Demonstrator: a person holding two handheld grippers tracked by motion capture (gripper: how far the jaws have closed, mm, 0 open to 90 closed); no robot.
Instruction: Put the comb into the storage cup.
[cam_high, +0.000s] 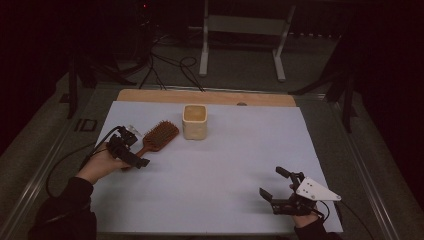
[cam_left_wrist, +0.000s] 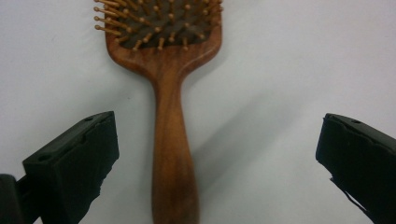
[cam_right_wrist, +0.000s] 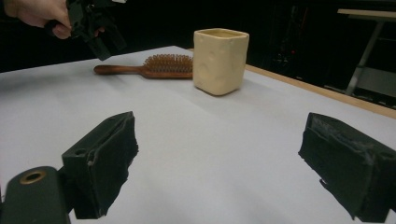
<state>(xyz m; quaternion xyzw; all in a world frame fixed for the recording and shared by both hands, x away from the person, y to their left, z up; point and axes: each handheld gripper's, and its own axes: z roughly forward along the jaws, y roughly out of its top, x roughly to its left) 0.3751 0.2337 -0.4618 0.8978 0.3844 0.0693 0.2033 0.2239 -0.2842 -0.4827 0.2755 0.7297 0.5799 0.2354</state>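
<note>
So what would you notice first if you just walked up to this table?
Probably the brown wooden paddle hairbrush lying bristles-up on the white table sheet, left of the middle. Right beside it stands a pale yellow square cup. The left tongs hang wide open over the brush handle, not touching it.

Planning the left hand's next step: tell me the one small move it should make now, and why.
Probably lower the left gripper and close on the hairbrush handle. Its jaws stand wide open on either side of the handle without touching it, and the brush lies flat on the white table, bristles up.
</note>
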